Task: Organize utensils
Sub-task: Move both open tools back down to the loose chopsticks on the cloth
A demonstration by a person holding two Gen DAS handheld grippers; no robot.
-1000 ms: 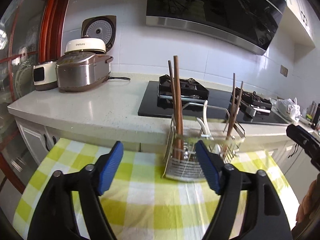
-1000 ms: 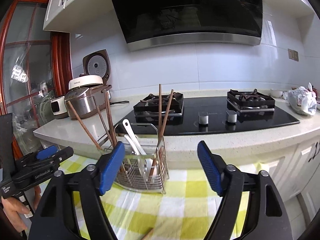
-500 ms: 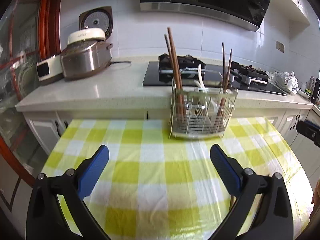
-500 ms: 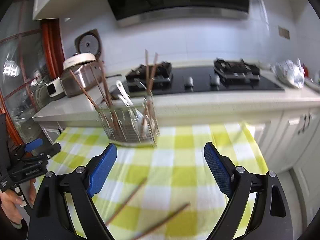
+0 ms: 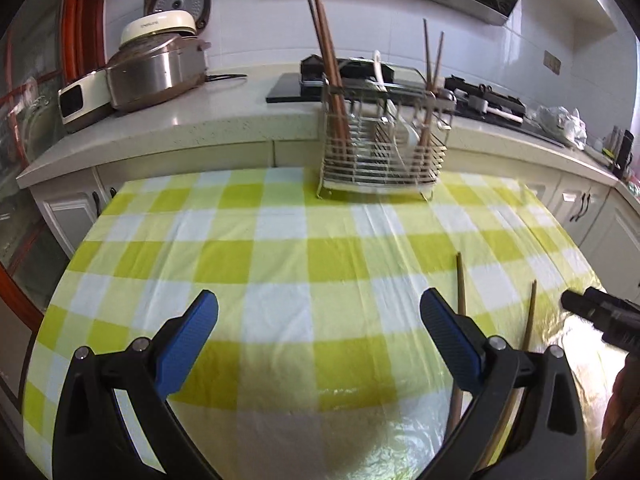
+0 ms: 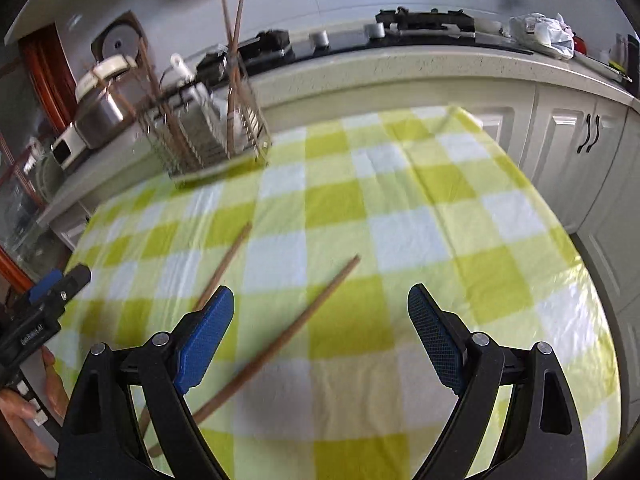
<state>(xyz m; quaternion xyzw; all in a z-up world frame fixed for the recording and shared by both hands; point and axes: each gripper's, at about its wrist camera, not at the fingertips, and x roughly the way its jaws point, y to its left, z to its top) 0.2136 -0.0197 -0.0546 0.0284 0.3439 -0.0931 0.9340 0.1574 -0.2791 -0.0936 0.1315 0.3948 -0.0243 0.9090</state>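
While both grippers hang over the table, neither holds anything: the left gripper (image 5: 318, 334) has its blue pads spread wide above bare yellow-and-white checked tablecloth (image 5: 280, 216), and the right gripper (image 6: 320, 330) stands just as wide, with only cloth between its pads. Two loose wooden chopsticks (image 6: 280, 342) lie flat on the cloth, well apart from the rack. In the right wrist view one runs diagonally from beside the left pad up toward the middle of the table, and the other (image 6: 226, 264) lies further left, its lower end hidden behind that pad. In the left wrist view the same pair (image 5: 460, 292) sits to the right of the right-hand pad, lower ends covered by the gripper body. At the far edge of the table, against the counter (image 5: 224, 128), stands a metal wire utensil rack (image 5: 382, 148) holding several upright chopsticks and what looks like a white spoon, though blur makes that uncertain. A rice cooker (image 5: 154, 68) sits on the counter to the left.
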